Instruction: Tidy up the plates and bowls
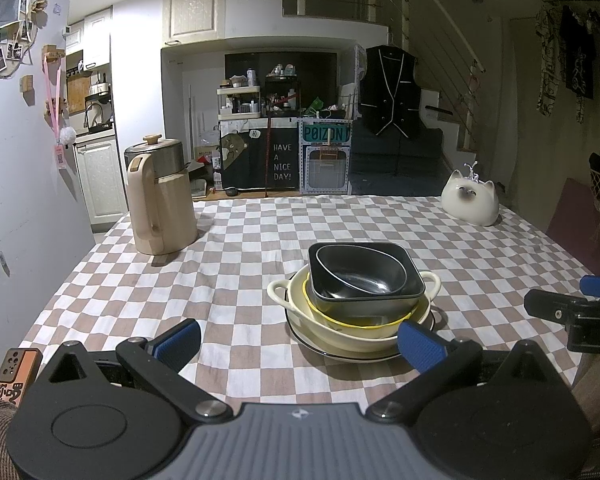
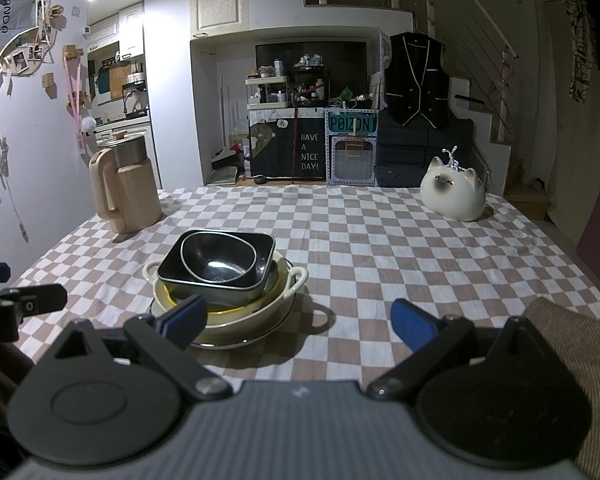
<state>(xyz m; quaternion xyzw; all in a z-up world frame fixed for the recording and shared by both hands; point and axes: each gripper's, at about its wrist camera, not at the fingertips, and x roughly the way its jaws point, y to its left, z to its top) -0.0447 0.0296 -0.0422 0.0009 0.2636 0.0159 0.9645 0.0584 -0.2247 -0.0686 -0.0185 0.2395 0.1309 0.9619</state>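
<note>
Left wrist view: left gripper [image 1: 300, 342] jaws wide, empty, low before the stack on the checked worktop [image 1: 228, 280]. A round black bowl [image 1: 360, 274] sits tilted in a square black bowl [image 1: 414, 288], inside a cream two-handled bowl [image 1: 352, 334] on a plate [image 1: 340, 354], mostly hidden. Right gripper [image 2: 300, 318] also gapes empty; its left finger covers the stack's near rim.

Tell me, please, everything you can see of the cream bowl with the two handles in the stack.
The cream bowl looks ceramic, glossy, with a loop handle at each side and a yellow line inside its rim. It sits upright on a white plate with a dark edge, on the checked tablecloth. A black square dish rests tilted inside it, holding a round black bowl. Neither gripper touches it.
</note>
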